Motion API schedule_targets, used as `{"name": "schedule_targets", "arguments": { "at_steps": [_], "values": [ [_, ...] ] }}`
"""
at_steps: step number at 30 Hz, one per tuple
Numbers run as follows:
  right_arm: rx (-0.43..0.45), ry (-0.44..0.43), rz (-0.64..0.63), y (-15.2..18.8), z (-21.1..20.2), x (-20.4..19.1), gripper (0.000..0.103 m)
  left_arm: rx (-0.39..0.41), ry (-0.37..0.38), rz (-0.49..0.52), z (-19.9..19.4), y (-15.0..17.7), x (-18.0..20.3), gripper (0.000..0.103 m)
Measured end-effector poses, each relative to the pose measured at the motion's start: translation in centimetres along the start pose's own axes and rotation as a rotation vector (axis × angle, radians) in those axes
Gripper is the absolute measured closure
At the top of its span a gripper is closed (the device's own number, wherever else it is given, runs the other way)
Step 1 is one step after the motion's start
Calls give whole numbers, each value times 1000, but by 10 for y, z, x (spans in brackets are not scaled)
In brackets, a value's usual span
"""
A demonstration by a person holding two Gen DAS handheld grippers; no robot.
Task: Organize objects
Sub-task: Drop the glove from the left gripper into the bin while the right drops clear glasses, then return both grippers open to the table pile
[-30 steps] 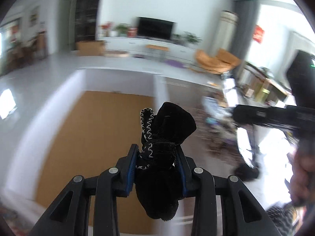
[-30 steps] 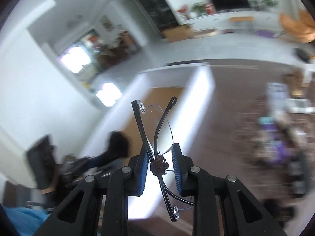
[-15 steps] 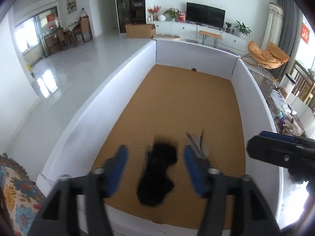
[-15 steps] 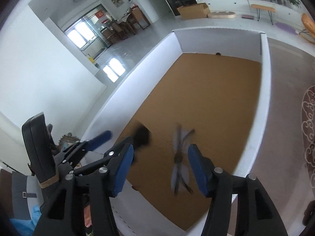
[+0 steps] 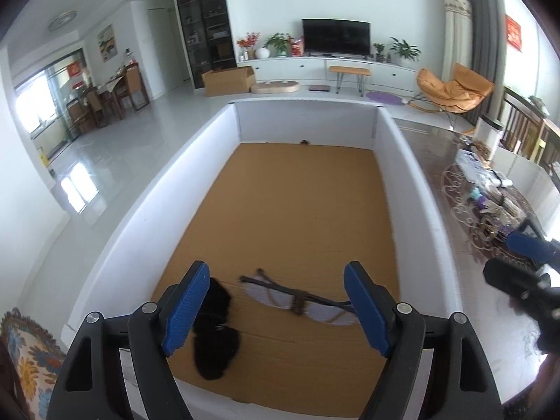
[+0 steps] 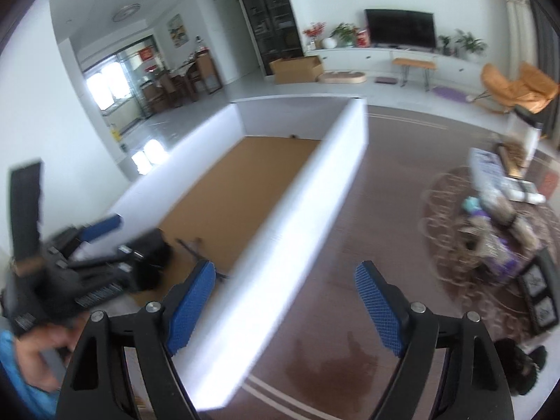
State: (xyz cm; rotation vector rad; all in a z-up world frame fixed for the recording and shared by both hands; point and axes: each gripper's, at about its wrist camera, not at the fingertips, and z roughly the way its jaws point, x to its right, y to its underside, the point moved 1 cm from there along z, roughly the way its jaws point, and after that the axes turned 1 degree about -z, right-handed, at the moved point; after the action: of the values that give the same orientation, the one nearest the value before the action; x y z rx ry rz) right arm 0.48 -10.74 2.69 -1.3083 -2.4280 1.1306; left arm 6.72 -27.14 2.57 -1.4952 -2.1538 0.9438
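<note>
The glasses (image 5: 301,301) lie flat on the brown floor of the white-walled box (image 5: 416,189), long axis running left-right, just beside the black glove (image 5: 215,329), which lies lengthwise front to back; no writing is legible. The left gripper (image 5: 276,311) hangs spread wide above both. The right gripper (image 6: 285,309), also released, straddles the box's wall.

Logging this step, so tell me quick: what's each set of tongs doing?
Left tongs: open, holding nothing.
Right tongs: open, holding nothing.

You had no readable text in either view; the red wall sign (image 5: 513,32) and the red notices on the glass door (image 5: 74,69) were too blurred.
</note>
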Motion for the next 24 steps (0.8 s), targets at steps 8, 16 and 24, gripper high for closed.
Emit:
{"name": "schedule_targets", "arguments": {
  "at_steps": [8, 16, 24],
  "values": [
    [-3, 183, 29, 52, -26, 68, 20, 39, 70, 79, -32, -3, 48, 25],
    [15, 291, 151, 96, -43, 129, 19, 55, 182, 209, -61, 1, 127, 25],
    [70, 313, 361, 129, -65, 171, 19, -11, 265, 308, -57, 25, 200, 23]
  ]
}}
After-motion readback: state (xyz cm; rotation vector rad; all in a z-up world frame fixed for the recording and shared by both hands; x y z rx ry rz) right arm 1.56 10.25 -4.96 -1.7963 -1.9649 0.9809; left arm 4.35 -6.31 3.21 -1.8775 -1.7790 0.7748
